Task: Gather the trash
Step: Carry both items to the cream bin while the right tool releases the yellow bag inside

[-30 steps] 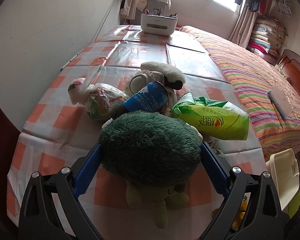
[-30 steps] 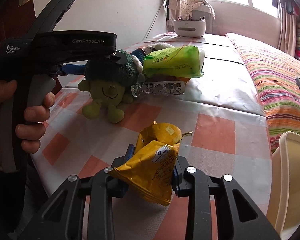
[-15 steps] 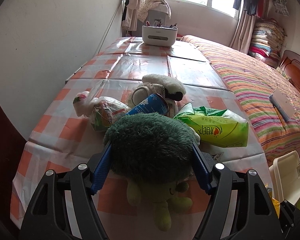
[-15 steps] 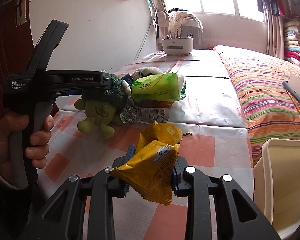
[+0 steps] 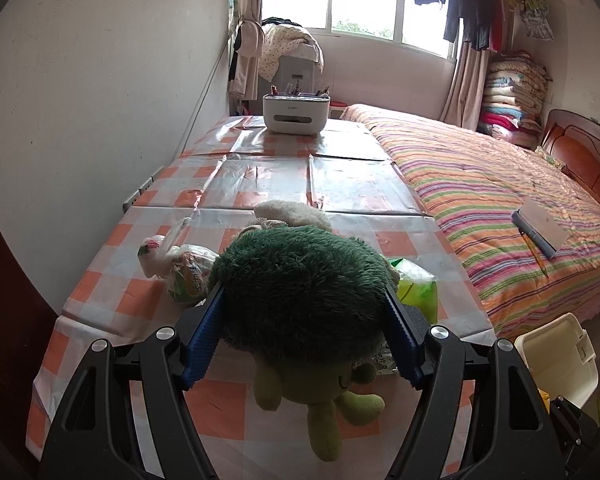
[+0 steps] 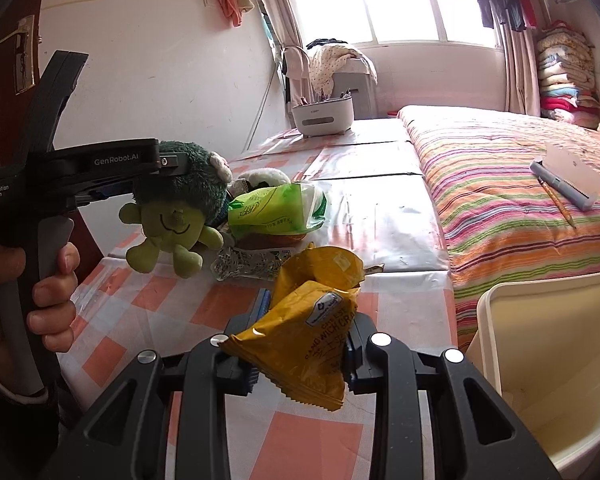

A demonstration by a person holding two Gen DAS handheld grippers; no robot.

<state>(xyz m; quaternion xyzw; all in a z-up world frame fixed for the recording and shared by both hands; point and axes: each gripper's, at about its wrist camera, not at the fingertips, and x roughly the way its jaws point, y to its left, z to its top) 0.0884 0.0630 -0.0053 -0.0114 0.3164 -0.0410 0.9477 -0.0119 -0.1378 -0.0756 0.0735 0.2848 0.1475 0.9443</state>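
Right wrist view, read from its left edge: a hand (image 6: 48, 304) holds the left gripper (image 6: 168, 164), whose blue pads are clamped on the dark green head of a broccoli plush toy (image 6: 172, 212), the toy hanging clear of the checked tablecloth (image 6: 380, 220) with its pale legs dangling. Just right of it, in the middle of the frame, the remaining litter lies on the cloth: a green packet (image 6: 276, 210) and, touching its near side, a clear crinkled wrapper (image 6: 252, 264). Lower centre, the right gripper (image 6: 304, 340) is pinched tight on a yellow snack bag (image 6: 312, 328) (its long axis runs up and away from the jaws, tilted a little to the right). At the lower right edge stands the cream bin (image 6: 540, 360), mouth open, just beside the table's corner and beside this gripper. So the bag's way to the bin is a short swing rightward and down, and the right hand is plainly the nearer one. In the left wrist view the same bin (image 5: 556, 356) sits at the lower right, well apart from the plush.
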